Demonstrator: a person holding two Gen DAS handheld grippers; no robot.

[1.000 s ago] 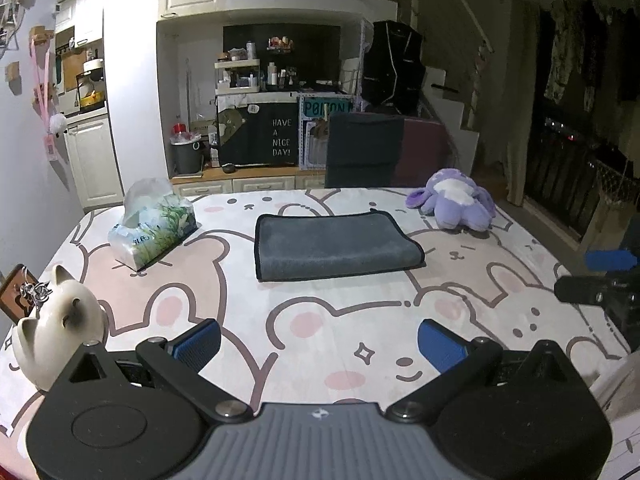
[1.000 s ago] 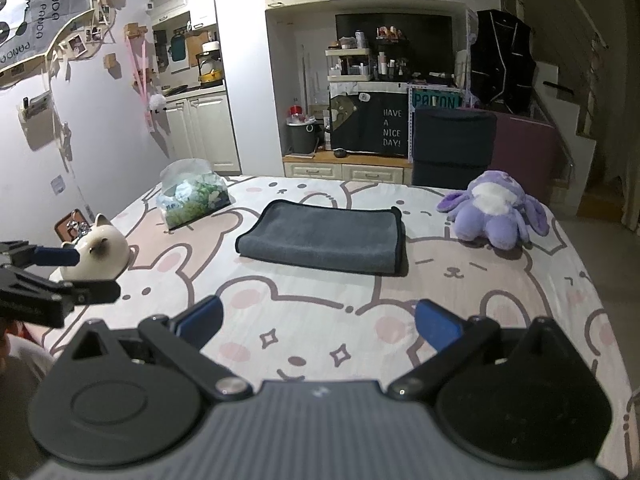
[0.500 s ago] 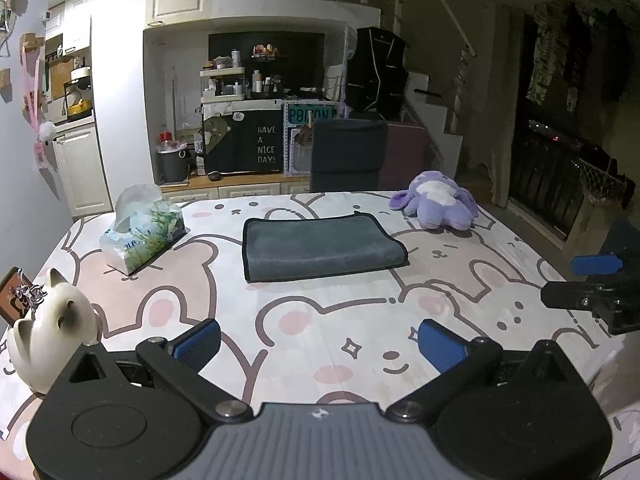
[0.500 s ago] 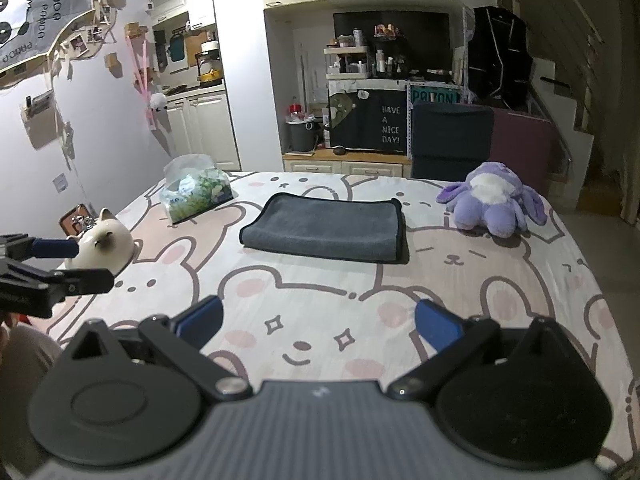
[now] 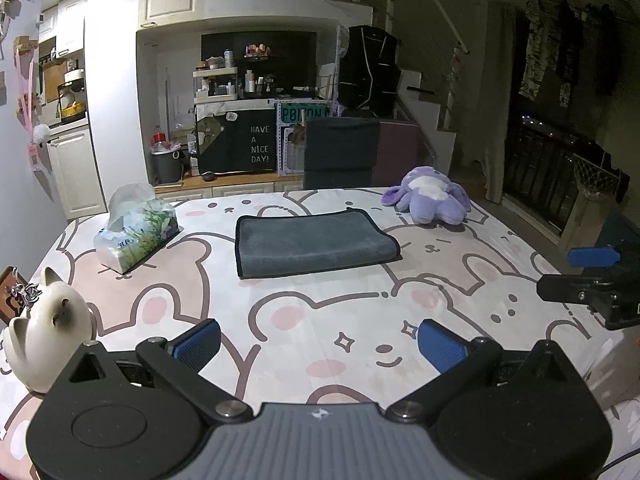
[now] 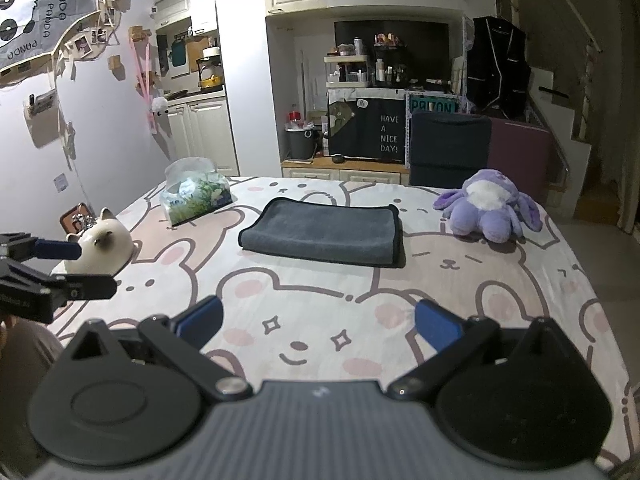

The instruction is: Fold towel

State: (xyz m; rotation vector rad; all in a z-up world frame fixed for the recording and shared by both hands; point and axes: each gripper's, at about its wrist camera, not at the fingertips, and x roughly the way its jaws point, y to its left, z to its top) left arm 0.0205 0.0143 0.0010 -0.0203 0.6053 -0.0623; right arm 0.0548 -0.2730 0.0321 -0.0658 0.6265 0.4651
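A dark grey towel (image 5: pixel 312 242) lies folded flat in the middle of the table, also in the right wrist view (image 6: pixel 326 232). My left gripper (image 5: pixel 318 346) is open and empty, held back over the table's near edge, well short of the towel. My right gripper (image 6: pixel 318 326) is open and empty, likewise near the front edge. Each gripper shows from the side in the other's view: the right one at far right (image 5: pixel 592 276), the left one at far left (image 6: pixel 56 268).
The table has a bear-print cloth (image 5: pixel 280 320). A tissue pack (image 5: pixel 136 234) stands left of the towel, a white cat figurine (image 5: pixel 48 334) at the near left, a purple plush toy (image 5: pixel 430 196) at the far right. A dark chair (image 5: pixel 340 152) stands behind the table.
Both grippers have drawn back and risen a little from the table, so the towel looks farther away. The towel has not moved. Both stay open.
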